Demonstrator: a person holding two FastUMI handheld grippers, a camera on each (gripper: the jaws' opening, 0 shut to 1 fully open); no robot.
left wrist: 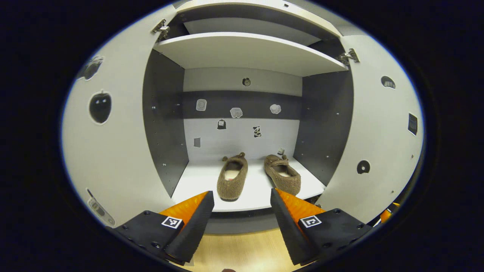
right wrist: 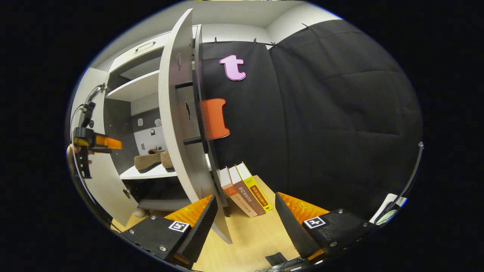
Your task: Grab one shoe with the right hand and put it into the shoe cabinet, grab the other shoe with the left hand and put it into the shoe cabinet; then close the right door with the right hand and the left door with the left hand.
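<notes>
Shoe cabinet (left wrist: 249,53) doors open, two shoes (left wrist: 232,177) shelved beyond left gripper (left wrist: 242,211) jaws, both grippers' jaws spread, empty

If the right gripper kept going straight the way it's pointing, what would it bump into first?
Probably the row of books leaning on the floor just ahead of the open right gripper, with the black cloth wall behind them. The open right door stands slightly left of that line. Depth is hard to judge.

Three books (right wrist: 245,190) are seen leaning together on the wooden floor (right wrist: 249,234) against the black cloth wall (right wrist: 332,124); a cable (right wrist: 280,260) is seen on the floor.
</notes>
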